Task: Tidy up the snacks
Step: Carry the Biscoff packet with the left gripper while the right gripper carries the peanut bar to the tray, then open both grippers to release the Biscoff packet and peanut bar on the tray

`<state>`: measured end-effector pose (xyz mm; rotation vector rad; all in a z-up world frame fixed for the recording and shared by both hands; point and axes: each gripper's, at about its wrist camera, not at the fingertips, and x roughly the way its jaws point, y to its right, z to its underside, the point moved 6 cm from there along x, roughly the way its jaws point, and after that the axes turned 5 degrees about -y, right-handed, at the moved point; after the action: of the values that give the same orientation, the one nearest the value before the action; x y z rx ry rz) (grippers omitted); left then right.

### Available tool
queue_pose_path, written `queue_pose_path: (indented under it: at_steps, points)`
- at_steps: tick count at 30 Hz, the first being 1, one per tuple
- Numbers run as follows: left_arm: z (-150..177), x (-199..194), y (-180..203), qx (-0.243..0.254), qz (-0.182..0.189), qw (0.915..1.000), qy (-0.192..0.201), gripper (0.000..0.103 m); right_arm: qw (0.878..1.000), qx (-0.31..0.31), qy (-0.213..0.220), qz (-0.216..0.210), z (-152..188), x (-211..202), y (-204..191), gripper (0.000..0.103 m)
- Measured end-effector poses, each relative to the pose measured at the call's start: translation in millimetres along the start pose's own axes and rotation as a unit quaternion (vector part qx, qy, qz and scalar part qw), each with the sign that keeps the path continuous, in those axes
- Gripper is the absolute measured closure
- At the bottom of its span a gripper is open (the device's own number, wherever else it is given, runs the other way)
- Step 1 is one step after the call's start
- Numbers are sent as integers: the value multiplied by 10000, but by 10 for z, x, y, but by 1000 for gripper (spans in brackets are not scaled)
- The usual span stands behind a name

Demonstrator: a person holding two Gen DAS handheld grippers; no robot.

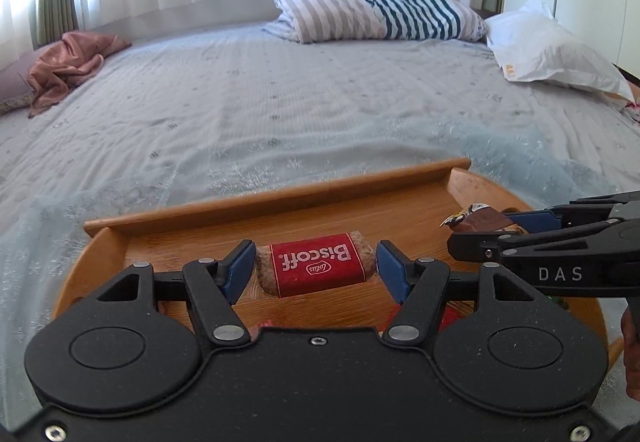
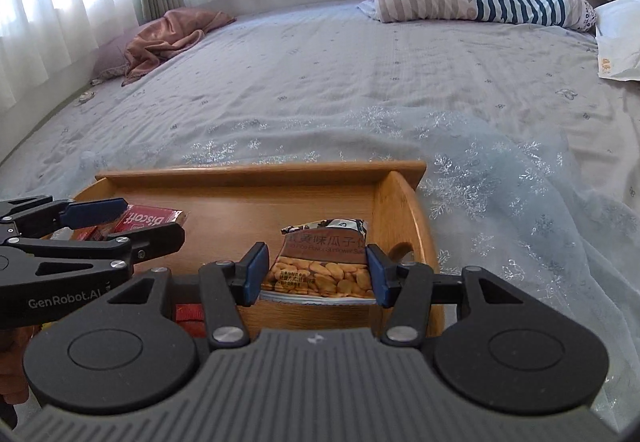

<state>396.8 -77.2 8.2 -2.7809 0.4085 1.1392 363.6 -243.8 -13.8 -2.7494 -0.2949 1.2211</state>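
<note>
Left wrist view shows the left gripper [image 1: 316, 270] clamped on a biscuit pack [image 1: 316, 266] over the wooden tray [image 1: 280, 193], while the right gripper [image 2: 316, 272] grips a seed packet [image 2: 324, 262] there, so both still await placing.

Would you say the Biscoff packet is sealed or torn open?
Sealed, as far as shown: the Biscoff packet looks whole, its red label unbroken, between the left gripper's pads over the wooden tray. Its underside is hidden.
</note>
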Motion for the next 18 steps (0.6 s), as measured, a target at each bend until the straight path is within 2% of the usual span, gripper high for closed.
queue_pose_path:
  at_steps: [3, 8, 12, 18]
  points:
    - [1, 143, 25, 75, 75, 9998, -196, 39, 9999, 39, -109, -26, 31, 75, 16, 47]
    - [-50, 193, 86, 205, -18, 9996, -183, 39, 9999, -42, -102, 33, 0, 101, 12, 45]
    - [-65, 226, 67, 196, -42, 9995, -258, 38, 9999, -58, -109, 58, -25, 85, 15, 34]
    - [-59, 234, 60, 126, -6, 9993, -341, 37, 9999, -41, -31, 96, -67, 0, 14, 32]
